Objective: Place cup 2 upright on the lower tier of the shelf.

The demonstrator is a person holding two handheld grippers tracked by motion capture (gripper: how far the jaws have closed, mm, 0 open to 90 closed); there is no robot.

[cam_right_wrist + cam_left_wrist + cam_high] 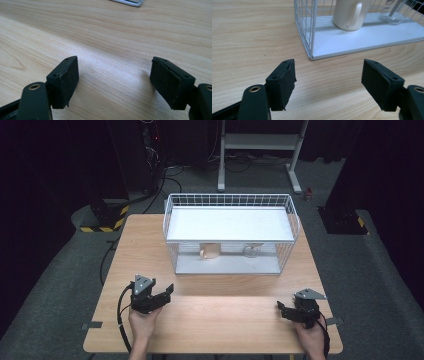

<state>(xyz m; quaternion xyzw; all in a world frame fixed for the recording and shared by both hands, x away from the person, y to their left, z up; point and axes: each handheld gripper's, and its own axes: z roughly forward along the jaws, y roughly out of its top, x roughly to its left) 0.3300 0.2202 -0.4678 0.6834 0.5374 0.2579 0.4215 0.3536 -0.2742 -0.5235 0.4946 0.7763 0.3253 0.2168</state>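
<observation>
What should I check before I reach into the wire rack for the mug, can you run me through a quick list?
1. Left gripper jaws open, nothing between them: ok.
2. Right gripper jaws open, nothing between them: ok.
3. Mug upright on the lower shelf of the wire rack, handle facing the left gripper: ok.
4. Front of the rack open for entry: ok.
5. Clear glass stands apart from the mug: ok.
6. Room under the upper shelf for a gripper: cannot tell.
</observation>
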